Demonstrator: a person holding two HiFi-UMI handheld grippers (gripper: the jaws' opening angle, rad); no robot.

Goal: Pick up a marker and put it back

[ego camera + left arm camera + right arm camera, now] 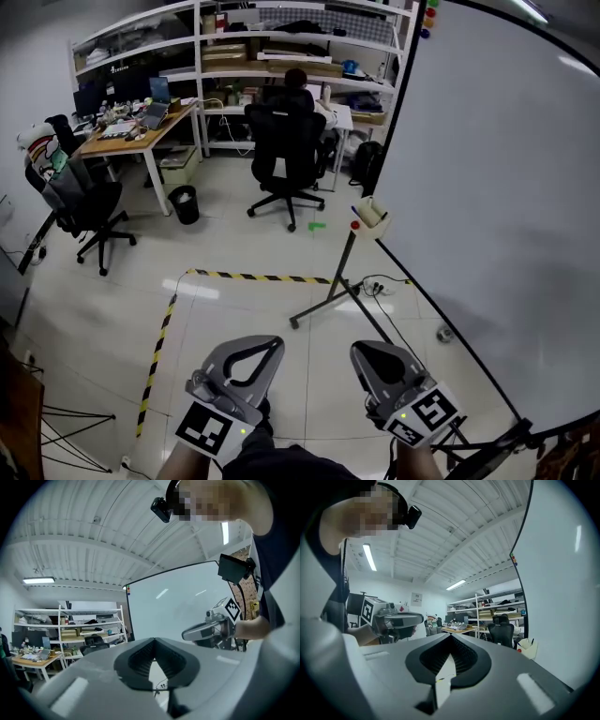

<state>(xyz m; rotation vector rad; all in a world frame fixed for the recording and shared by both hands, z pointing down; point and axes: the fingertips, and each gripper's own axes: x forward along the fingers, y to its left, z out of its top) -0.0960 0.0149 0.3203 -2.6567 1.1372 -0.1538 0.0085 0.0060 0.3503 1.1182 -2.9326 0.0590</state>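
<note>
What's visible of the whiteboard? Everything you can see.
The whiteboard is large, glossy white and blank, edged by a thin black frame. It stands on a black metal stand whose legs rest on the tiled floor. Small coloured magnets sit atop its far edge, and a cream holder hangs at that edge's foot.

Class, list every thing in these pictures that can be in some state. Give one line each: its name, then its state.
left gripper: jaws shut, nothing between them
right gripper: jaws shut, nothing between them
whiteboard: upright, no writing visible
holder: mounted at the whiteboard's edge
black chair: occupied by a seated person
bin: upright
laptop: open
</note>
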